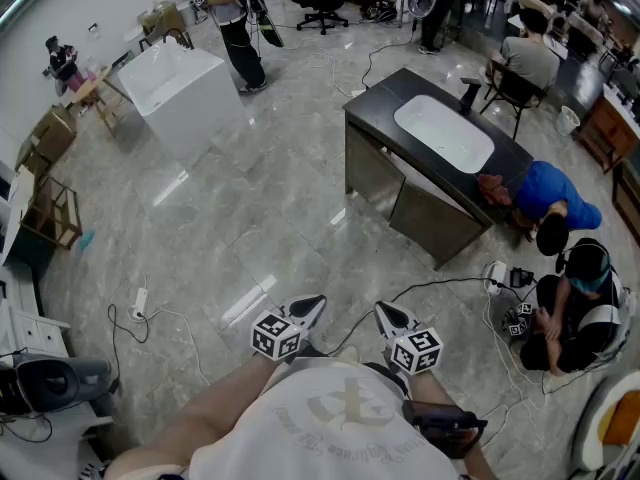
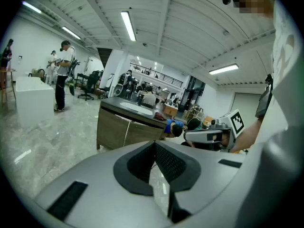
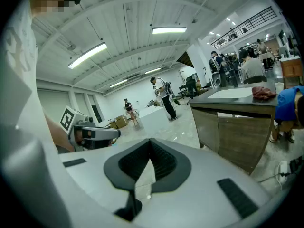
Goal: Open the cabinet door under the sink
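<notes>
While left claw (image 1: 309,305) and right claw (image 1: 386,312) closed, empty, brown cabinet door (image 1: 372,173) under sink (image 1: 444,133) shut.

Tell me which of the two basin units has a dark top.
The wood-fronted sink cabinet, right of centre; the other unit, upper left, is all white.

Bright, even light from ceiling tube lamps (image 2: 127,25) fills the hall, and the polished floor (image 1: 260,208) throws back white streaks of glare. Shadows stay soft and short. Wide lenses bend every edge (the corners fall to black), while nearby foreground blurs.
</notes>
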The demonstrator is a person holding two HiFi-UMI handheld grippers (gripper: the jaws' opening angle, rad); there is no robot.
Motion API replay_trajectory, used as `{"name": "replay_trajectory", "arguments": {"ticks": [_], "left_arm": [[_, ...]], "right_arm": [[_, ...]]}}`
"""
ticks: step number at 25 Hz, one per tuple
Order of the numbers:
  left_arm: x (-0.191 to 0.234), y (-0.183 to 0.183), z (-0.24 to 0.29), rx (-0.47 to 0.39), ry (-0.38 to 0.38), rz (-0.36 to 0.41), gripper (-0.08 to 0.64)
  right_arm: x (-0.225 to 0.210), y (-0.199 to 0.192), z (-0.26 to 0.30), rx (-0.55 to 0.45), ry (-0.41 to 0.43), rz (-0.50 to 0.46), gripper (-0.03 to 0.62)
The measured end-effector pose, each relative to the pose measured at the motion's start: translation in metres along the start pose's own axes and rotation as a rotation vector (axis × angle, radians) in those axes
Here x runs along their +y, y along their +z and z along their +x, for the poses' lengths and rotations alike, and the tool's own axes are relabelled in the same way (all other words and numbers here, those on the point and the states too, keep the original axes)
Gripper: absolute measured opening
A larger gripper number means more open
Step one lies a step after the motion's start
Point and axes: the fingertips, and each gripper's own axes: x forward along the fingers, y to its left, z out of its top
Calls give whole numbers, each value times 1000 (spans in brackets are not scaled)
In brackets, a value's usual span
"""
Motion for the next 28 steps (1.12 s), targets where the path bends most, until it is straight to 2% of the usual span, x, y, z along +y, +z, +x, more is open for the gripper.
{"name": "replay_trajectory", "arguments": {"ticks": [6,12,19,28], "left_arm": [[5,11,1,-19,13,16,11],[22,8,-5,-21,20,-20,11],[75,16,0,-7,19,-31,11],[168,58,8,2,-27,1,11]], "right_arm": [[-7,11,9,-31,2,24,15],[-7,16,29,-1,-11,6,15],[-9,29,81,25,-29,8,15],[-12,67,160,18,-97,-25,15]]}}
